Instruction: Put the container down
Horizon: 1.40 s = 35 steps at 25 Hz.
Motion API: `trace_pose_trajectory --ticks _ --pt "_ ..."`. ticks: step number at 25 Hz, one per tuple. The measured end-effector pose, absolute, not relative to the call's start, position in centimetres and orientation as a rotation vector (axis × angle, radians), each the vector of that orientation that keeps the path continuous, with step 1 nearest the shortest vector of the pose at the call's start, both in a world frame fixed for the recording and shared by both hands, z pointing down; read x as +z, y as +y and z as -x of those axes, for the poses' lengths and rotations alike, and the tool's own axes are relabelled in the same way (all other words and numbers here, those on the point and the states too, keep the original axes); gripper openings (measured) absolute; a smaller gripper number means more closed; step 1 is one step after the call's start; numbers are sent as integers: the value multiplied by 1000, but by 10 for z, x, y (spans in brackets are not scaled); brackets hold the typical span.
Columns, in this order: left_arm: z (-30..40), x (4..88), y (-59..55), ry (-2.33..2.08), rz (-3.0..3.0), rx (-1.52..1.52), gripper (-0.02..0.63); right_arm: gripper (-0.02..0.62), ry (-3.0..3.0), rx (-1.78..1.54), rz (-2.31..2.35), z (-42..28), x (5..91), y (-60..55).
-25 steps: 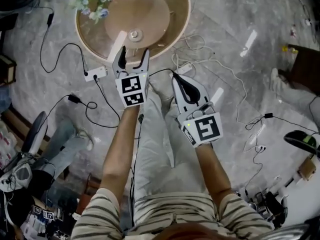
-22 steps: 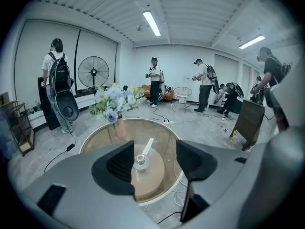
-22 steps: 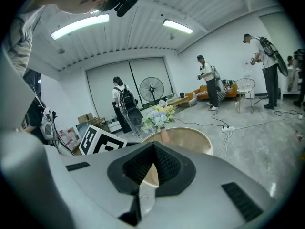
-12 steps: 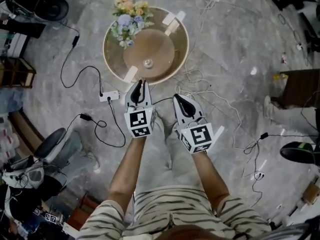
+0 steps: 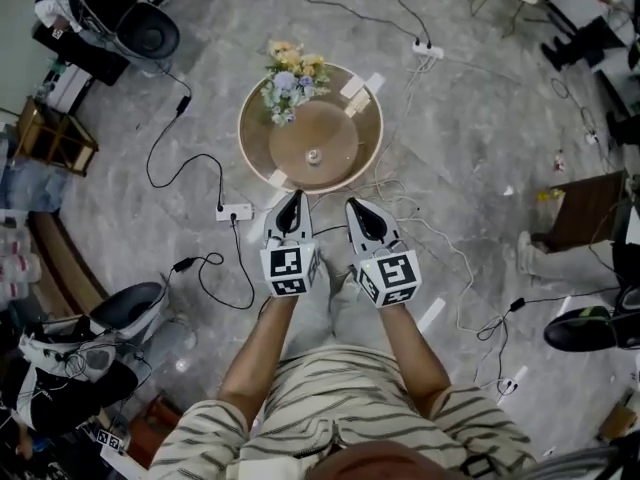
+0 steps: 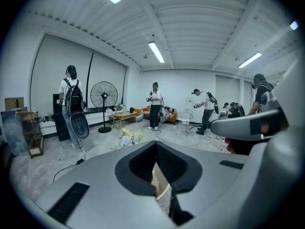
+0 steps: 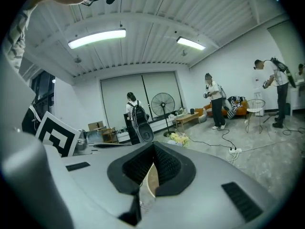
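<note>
Both tools are held side by side above the grey floor [image 5: 470,118], on the near side of a round desk [image 5: 246,143], their tips turned toward it. The left tool [image 5: 291,197] has its jaws fully together, dark pads meeting, with nothing between them. The right tool [image 5: 353,205] is likewise closed and carries nothing. The only thing standing on the desk is a bunch of flowers [image 5: 288,76] at the far left edge, across the desk from the tools and well apart from both, a little nearer the left tool's side. Whether a container holds the flowers is too small to tell. A white power strip [image 5: 235,212] lies on the floor just left of the left tool.
</note>
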<state>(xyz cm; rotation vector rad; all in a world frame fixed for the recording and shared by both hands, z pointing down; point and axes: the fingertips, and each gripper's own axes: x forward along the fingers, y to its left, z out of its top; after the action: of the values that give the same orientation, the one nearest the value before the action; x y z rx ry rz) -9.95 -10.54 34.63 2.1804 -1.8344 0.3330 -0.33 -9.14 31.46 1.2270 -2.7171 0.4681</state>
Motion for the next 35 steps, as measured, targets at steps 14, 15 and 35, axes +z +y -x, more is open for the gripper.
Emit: trace_pose_trajectory --ticks 14,15,35 --pt "117 254 -72 -1908 -2227 284 -2 8 -2810 370 -1186 22 234 -79" --pt "119 249 -72 -1912 -2230 280 -3 8 -2815 360 -1184 23 230 -81" --pt "141 191 -104 -1919 -2352 191 -2 6 -2886 203 -1180 54 178 -122"
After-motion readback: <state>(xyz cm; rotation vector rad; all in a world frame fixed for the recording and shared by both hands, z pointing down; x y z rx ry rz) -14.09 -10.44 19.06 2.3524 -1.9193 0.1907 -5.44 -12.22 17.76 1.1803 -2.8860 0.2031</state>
